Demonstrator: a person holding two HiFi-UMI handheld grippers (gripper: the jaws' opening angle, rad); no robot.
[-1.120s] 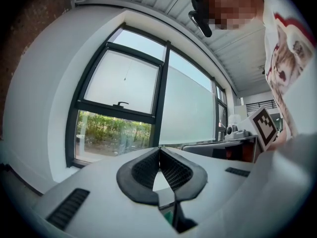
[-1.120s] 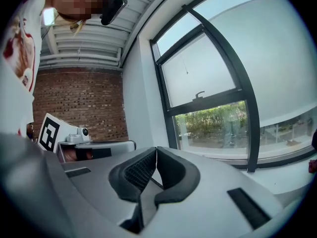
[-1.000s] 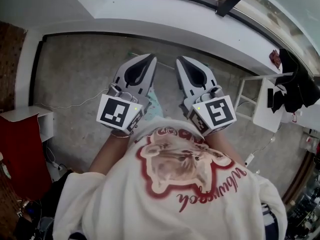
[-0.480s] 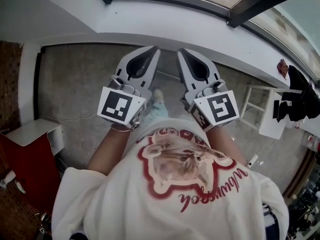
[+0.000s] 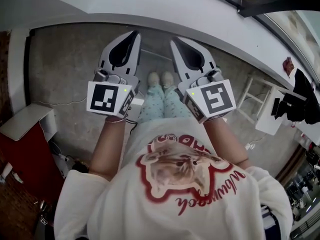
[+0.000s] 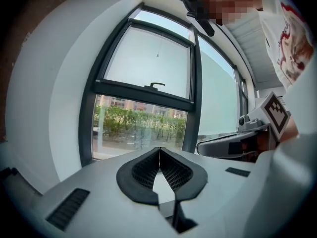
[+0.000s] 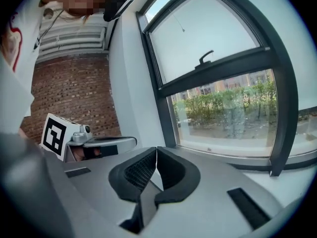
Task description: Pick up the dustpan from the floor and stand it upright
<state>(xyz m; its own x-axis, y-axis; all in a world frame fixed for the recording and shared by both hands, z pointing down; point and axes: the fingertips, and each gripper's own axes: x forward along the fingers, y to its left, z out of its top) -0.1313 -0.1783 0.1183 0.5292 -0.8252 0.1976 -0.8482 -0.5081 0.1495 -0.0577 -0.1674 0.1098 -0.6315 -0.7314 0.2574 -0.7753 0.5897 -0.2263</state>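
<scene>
No dustpan shows clearly in any view. In the head view a thin pale rod (image 5: 156,56) lies on the grey floor by the wall, between the two gripper tips; I cannot tell what it is. My left gripper (image 5: 134,33) and right gripper (image 5: 173,40) are held side by side in front of the chest, both pointing toward the wall. Each is shut with nothing between its pads. The left gripper view shows the left gripper (image 6: 159,148) shut, facing a window. In the right gripper view the right gripper (image 7: 156,148) is likewise shut and empty.
A white wall and sill (image 5: 165,11) run under the large window (image 6: 148,83). The person's legs and shoes (image 5: 160,78) stand between the grippers. There is a red cabinet (image 5: 25,154) at left, a white rack (image 5: 267,111) with dark clothes at right, and a cable (image 5: 55,104) on the floor.
Both grippers have moved forward together toward the wall and spread slightly, staying shut. The view has tipped down, so the legs and shoes now show between them.
</scene>
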